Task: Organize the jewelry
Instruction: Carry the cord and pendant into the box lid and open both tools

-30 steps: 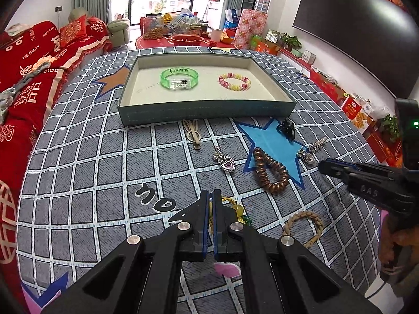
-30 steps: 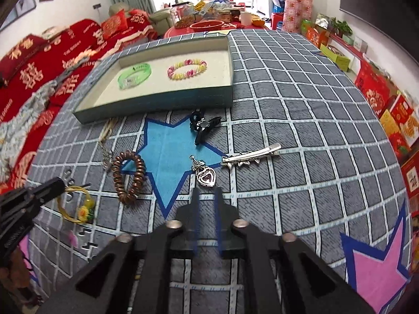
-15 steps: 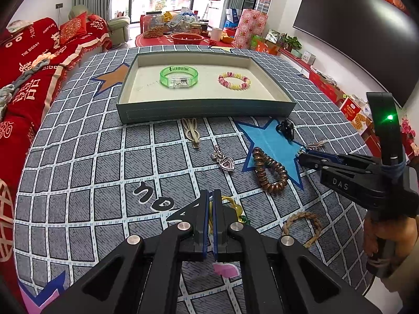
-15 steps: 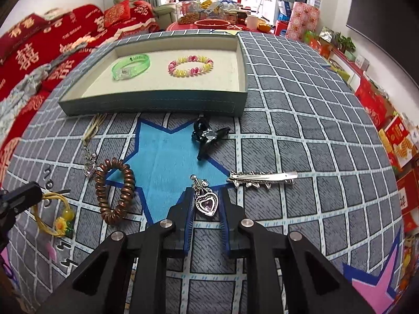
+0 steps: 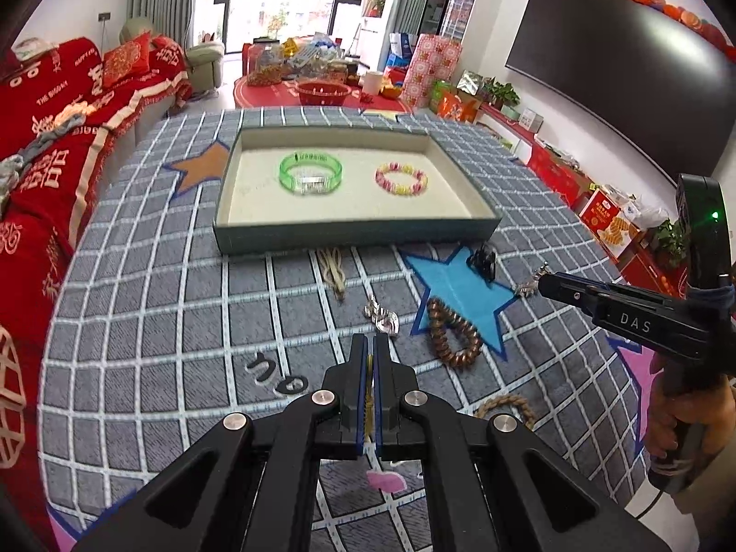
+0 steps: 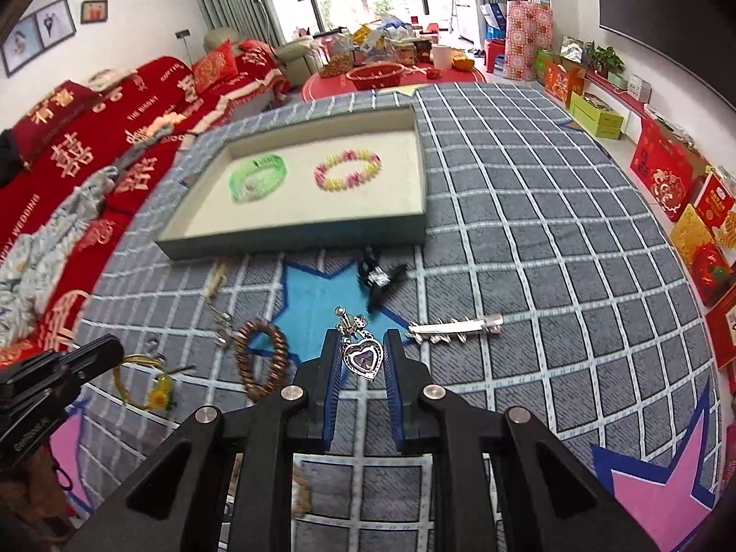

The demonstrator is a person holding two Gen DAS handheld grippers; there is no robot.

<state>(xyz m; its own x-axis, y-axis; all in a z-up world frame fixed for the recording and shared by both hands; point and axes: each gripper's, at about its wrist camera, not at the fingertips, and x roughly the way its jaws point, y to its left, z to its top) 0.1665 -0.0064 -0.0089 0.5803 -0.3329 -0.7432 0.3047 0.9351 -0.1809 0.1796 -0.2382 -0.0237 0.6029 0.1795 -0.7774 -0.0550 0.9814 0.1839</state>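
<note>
My left gripper (image 5: pixel 369 342) is shut on a yellow flower bracelet (image 6: pixel 145 384); only a yellow sliver shows between its pads, and the right wrist view shows the bracelet hanging from it just above the cloth. My right gripper (image 6: pixel 363 340) is shut on a silver heart pendant (image 6: pixel 363 359), whose clasp sticks out past the fingertips. Straight ahead lies the shallow tray (image 5: pixel 359 234) with a green bangle (image 5: pixel 311 172) and a pink-yellow bead bracelet (image 5: pixel 401 178) inside.
On the checked cloth before the tray lie a brown coil bracelet (image 5: pixel 453 333), a second silver heart charm (image 5: pixel 384 317), a beige hair tie (image 5: pixel 333 269), a black clip (image 6: pixel 379 278), a silver hair clip (image 6: pixel 455 326) and a braided ring (image 5: pixel 506 402). A red sofa stands at the left.
Both grippers have risen off the cloth. The right one closed on the heart pendant and lifted it; the left one lifted the yellow bracelet.
</note>
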